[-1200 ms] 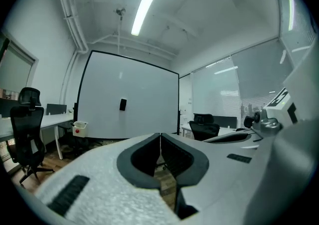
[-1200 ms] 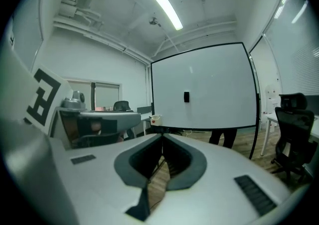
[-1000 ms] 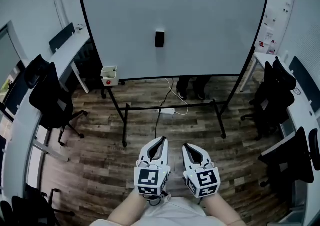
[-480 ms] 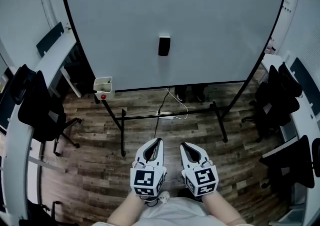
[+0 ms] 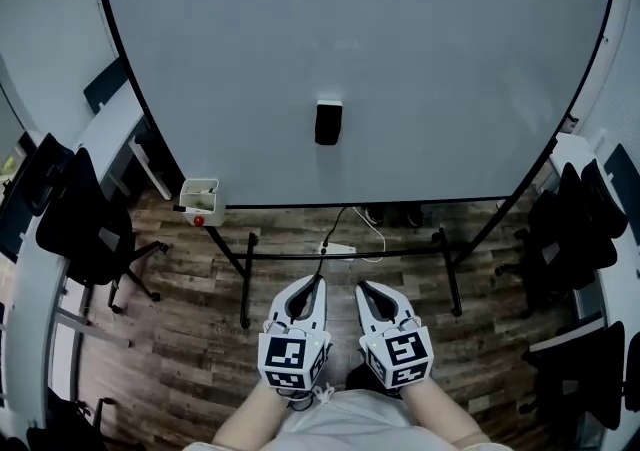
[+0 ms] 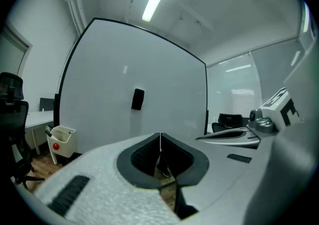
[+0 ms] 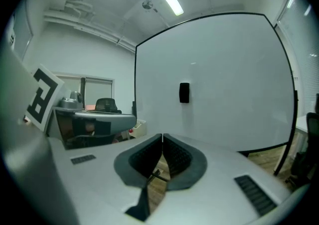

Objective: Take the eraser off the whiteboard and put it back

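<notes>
A small black eraser (image 5: 328, 123) clings to the middle of a large whiteboard (image 5: 420, 49) on a black wheeled stand. It also shows as a dark block on the board, the eraser (image 6: 137, 99) in the left gripper view and the eraser (image 7: 184, 93) in the right gripper view. My left gripper (image 5: 320, 282) and right gripper (image 5: 361, 287) are held side by side low in the head view, well short of the board. Both point at it, level, with their jaws shut and nothing between them. The left gripper (image 6: 160, 134) and right gripper (image 7: 162, 136) tips meet in their own views.
A small white bin (image 5: 200, 199) with a red knob hangs at the board's lower left corner. A power strip and cable (image 5: 336, 247) lie on the wood floor under the stand. Black office chairs (image 5: 75, 214) and desks (image 5: 110, 129) line both sides.
Both grippers have come closer to the whiteboard together. The board and eraser look larger and lower in the head view. The jaws have stayed shut.
</notes>
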Demonstrator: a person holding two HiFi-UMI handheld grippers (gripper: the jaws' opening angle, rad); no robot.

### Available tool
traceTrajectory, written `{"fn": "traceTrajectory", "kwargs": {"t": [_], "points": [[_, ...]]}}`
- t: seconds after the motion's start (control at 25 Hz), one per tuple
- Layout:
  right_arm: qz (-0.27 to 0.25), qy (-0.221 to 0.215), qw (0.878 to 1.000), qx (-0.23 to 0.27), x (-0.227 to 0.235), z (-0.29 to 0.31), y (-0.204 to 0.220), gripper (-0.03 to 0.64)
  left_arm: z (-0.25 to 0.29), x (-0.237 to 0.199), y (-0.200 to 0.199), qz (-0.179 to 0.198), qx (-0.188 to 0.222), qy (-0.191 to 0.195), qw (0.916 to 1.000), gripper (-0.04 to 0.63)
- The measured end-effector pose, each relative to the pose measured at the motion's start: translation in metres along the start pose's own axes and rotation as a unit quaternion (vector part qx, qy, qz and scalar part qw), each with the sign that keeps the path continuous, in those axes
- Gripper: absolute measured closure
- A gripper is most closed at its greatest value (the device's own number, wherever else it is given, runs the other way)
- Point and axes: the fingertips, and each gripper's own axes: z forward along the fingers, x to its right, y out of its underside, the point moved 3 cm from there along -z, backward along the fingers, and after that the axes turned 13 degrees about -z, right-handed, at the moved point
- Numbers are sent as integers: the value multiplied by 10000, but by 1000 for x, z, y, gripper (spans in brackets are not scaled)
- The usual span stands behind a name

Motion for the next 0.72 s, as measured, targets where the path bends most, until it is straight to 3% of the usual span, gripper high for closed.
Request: {"fn": "traceTrajectory", "kwargs": {"t": [0.44,0.72], "points": [[-141,-700,9970,307,133,80,-10,588,140,13,-33,-141,432,-543,9975,575],[-163,-681,9970,321,173,112,-9,588,183,2,-41,-20,352,-936,9950,575]]}}
